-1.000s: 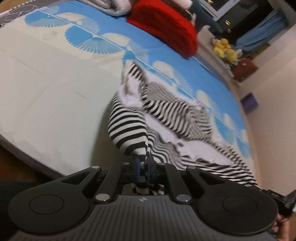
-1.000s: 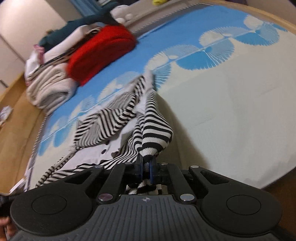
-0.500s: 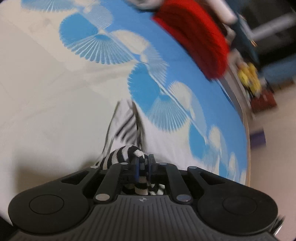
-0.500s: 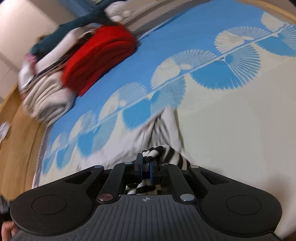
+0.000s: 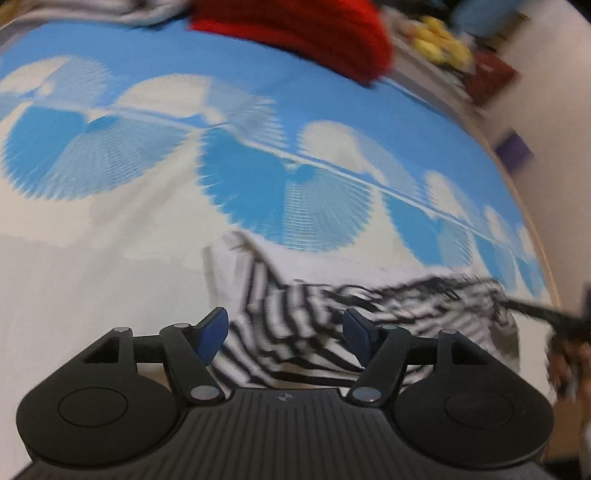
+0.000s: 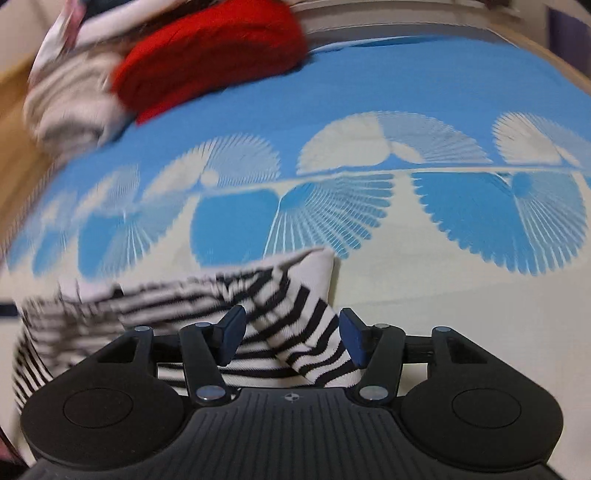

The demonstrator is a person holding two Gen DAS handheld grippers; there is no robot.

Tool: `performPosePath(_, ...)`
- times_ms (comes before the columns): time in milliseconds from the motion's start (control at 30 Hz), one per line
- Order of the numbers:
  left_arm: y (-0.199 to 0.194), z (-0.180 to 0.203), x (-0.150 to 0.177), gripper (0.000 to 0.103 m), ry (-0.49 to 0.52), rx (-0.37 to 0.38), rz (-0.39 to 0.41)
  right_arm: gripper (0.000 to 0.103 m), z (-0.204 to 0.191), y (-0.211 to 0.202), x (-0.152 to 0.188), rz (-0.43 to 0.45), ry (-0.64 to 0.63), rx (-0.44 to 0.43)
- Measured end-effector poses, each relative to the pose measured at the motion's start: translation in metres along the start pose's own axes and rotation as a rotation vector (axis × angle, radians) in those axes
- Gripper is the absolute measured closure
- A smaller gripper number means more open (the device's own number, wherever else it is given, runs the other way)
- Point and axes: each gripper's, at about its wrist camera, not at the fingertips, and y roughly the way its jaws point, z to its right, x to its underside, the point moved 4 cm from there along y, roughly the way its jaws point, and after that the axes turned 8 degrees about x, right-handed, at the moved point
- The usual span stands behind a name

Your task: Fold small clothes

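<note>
A small black-and-white striped garment (image 5: 295, 325) lies folded over on the blue and cream fan-patterned mat (image 5: 110, 229). My left gripper (image 5: 286, 332) is open, its fingers spread over the garment's left end without holding it. In the right wrist view the same garment (image 6: 280, 306) lies flat, a striped sleeve end running down between the fingers. My right gripper (image 6: 291, 336) is open over that end. Both views are motion-blurred.
A folded red knit (image 5: 306, 33) sits at the mat's far edge, also in the right wrist view (image 6: 210, 59), beside a pile of pale folded clothes (image 6: 70, 103). Yellow toys (image 5: 439, 40) and a purple box (image 5: 513, 147) lie beyond the mat. The other gripper (image 5: 569, 321) shows at the right.
Both grippers carried the striped ends forward over the garment, then opened and let go. The garment now lies folded on the mat.
</note>
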Motion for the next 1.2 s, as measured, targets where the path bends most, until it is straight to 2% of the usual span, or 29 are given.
performPosePath(67, 0.005, 0.003, 0.003, 0.027, 0.065, 0.008, -0.018, 0.045, -0.008, 0.008, -0.001, 0.003, -0.042, -0.002)
performPosePath(167, 0.023, 0.002, 0.007, 0.027, 0.095, -0.039, -0.052, 0.045, -0.020, 0.018, -0.005, 0.016, -0.107, 0.036)
performPosePath(200, 0.030, 0.001, 0.007, 0.032, 0.101, -0.052, -0.062, 0.048, -0.025, 0.020, -0.007, 0.022, -0.130, 0.047)
performPosePath(233, 0.035, 0.000, 0.006, 0.038, 0.104, -0.065, -0.059, 0.056, -0.030, 0.021, -0.008, 0.032, -0.156, 0.058)
performPosePath(267, 0.036, -0.001, 0.003, 0.069, 0.101, -0.075, -0.052, 0.064, -0.035, 0.020, -0.010, 0.040, -0.179, 0.061)
performPosePath(300, 0.037, -0.002, -0.002, 0.101, 0.084, -0.085, -0.039, 0.083, -0.039, 0.020, -0.012, 0.047, -0.196, 0.061)
performPosePath(333, 0.034, -0.002, -0.010, 0.101, 0.058, -0.092, -0.003, 0.094, -0.041, 0.020, -0.016, 0.060, -0.201, 0.071)
performPosePath(433, 0.008, 0.001, -0.036, 0.101, -0.016, -0.085, 0.212, 0.096, -0.038, 0.003, -0.039, 0.181, -0.107, 0.050)
performPosePath(467, 0.001, 0.004, -0.043, 0.101, -0.020, -0.104, 0.284, 0.096, -0.036, -0.003, -0.045, 0.222, -0.063, 0.035)
performPosePath(533, 0.003, 0.013, -0.050, 0.101, 0.010, -0.159, 0.337, 0.096, -0.032, -0.010, -0.055, 0.296, 0.007, 0.036)
performPosePath(600, 0.020, 0.015, -0.050, 0.101, 0.026, -0.237, 0.298, 0.096, -0.032, 0.001, -0.057, 0.284, 0.015, 0.079)
performPosePath(700, 0.062, -0.003, -0.038, 0.101, -0.018, -0.395, 0.101, 0.095, -0.035, 0.037, -0.047, 0.172, -0.029, 0.135)
performPosePath(767, 0.085, -0.019, -0.026, 0.101, -0.049, -0.472, -0.012, 0.095, -0.036, 0.064, -0.034, 0.073, -0.047, 0.180)
performPosePath(833, 0.089, -0.022, -0.023, 0.101, -0.040, -0.498, -0.023, 0.095, -0.037, 0.080, -0.026, 0.028, -0.047, 0.208)
performPosePath(1067, 0.096, -0.010, -0.016, 0.099, 0.027, -0.554, -0.041, 0.095, -0.041, 0.090, -0.028, 0.036, -0.061, 0.238)
performPosePath(1100, 0.097, -0.010, -0.016, 0.099, 0.046, -0.558, -0.051, 0.092, -0.041, 0.089, -0.027, 0.041, -0.059, 0.239)
performPosePath(1167, 0.091, -0.009, -0.014, 0.096, 0.025, -0.527, -0.063, 0.077, -0.037, 0.084, -0.028, 0.046, -0.046, 0.259)
performPosePath(1200, 0.085, -0.011, -0.014, 0.083, -0.011, -0.493, -0.070, 0.066, -0.033, 0.076, -0.029, 0.050, -0.026, 0.274)
